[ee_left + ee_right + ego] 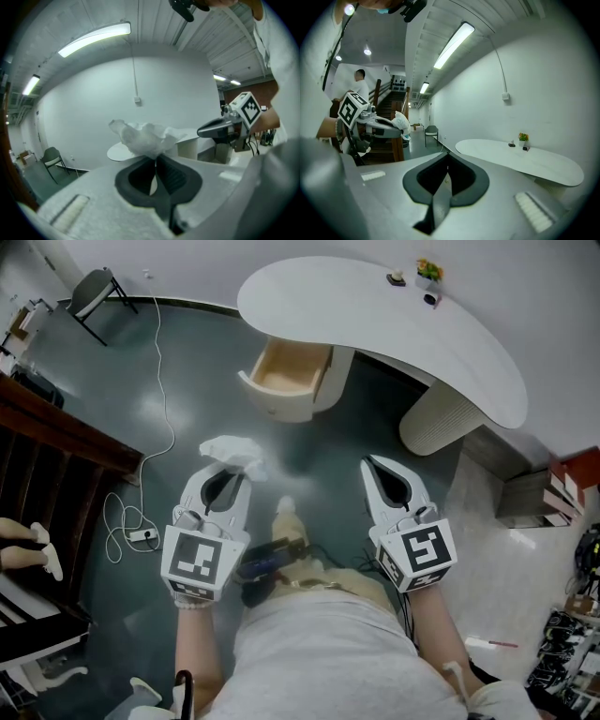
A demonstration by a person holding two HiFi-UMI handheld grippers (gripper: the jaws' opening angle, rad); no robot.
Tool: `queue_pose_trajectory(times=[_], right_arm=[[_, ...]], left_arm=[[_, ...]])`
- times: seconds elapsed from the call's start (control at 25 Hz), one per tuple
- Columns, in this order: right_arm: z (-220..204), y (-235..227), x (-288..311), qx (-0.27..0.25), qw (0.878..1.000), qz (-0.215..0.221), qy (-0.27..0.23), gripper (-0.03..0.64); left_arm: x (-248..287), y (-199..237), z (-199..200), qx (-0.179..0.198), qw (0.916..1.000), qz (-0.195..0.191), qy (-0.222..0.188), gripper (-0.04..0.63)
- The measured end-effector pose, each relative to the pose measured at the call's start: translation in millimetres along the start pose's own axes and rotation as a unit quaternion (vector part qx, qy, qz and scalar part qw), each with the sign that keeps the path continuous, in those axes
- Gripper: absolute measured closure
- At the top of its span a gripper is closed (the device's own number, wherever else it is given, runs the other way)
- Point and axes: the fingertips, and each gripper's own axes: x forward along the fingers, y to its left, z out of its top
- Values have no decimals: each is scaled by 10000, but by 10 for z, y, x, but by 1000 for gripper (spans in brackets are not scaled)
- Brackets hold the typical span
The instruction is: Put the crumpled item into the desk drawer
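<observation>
Left gripper (156, 158) fingers are clamped on the crumpled item (146, 137), white, held over the floor (187, 362), well short of the desk (375, 306). Right gripper (447, 159) fingers are closed and empty. The drawer (286, 371) under the desk stands open, with a clear path to it. Cable (157, 409) and chair (94, 292) sit off to the left. Small plant (428, 270) at the desk's far edge; the bits beside it are too small to identify.

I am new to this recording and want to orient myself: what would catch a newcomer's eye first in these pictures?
First, the crumpled white paper, pinched in the shut left claw at the lower left of the head view. Next, the open drawer with its pale wooden inside, under the curved white desk straight ahead. The right claw is shut on nothing.
</observation>
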Motion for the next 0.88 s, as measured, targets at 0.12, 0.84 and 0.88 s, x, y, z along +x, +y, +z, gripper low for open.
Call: queue_pose_trajectory(times=[0.12, 0.84, 0.88], right_arm=[[71, -73, 209, 28, 10000, -38, 17, 612], [418, -374, 1139, 87, 9992, -364, 165, 612], [421, -389, 1193, 89, 9991, -369, 189, 612]], left_arm=[[157, 146, 37, 52, 9999, -119, 22, 588], [850, 1087, 225, -9, 9991, -430, -65, 588], [893, 1134, 231, -13, 9990, -450, -72, 588]])
